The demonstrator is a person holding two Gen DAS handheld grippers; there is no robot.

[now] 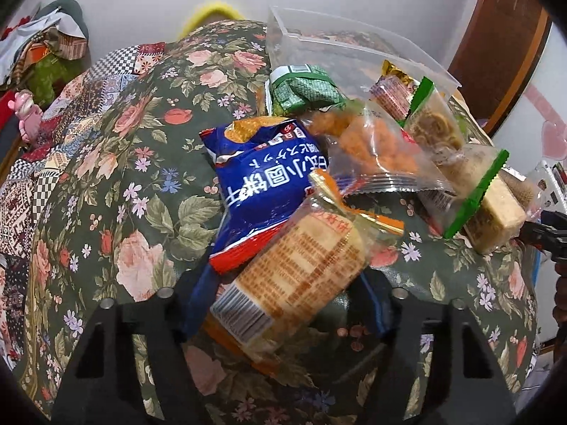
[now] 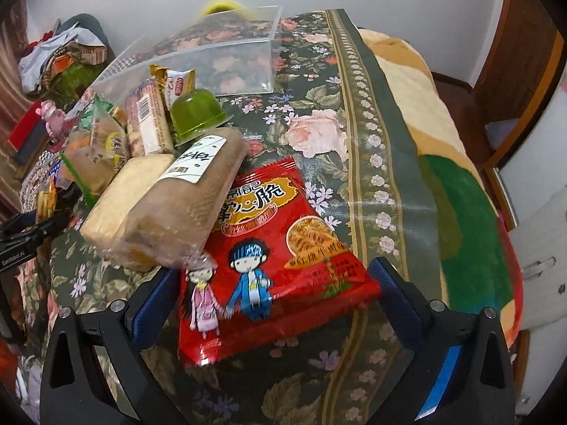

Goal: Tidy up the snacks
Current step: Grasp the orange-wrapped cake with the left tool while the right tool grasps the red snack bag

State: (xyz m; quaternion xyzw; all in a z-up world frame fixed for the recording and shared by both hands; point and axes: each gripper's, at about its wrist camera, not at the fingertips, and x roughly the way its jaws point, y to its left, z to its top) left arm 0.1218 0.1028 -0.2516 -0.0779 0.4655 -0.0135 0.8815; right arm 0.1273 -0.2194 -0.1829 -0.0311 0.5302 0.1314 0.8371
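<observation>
My left gripper point(image 1: 283, 304) straddles the clear pack of round crackers point(image 1: 294, 276), whose barcode end points back at me; both blue pads sit against its sides, so I seem to be gripping it, though the right pad is half hidden behind the wrapper. The pack leans on the blue biscuit bag point(image 1: 258, 191), on the floral cloth point(image 1: 117, 184). Beyond them lie a clear bag of orange puffs point(image 1: 375, 148), a green packet point(image 1: 304, 92) and a green-edged bag of cookies point(image 1: 443, 138), with the clear plastic bin point(image 1: 319, 39) standing empty behind them.

My right gripper point(image 2: 276, 304) is wide open around the near end of the red noodle-snack bag point(image 2: 280, 248), its pads beside the bag's edges and not pressing it. Just left of the bag lies a wrapped brown loaf-like block with a white label point(image 2: 184, 198), with a green jelly cup point(image 2: 193, 115) behind it
</observation>
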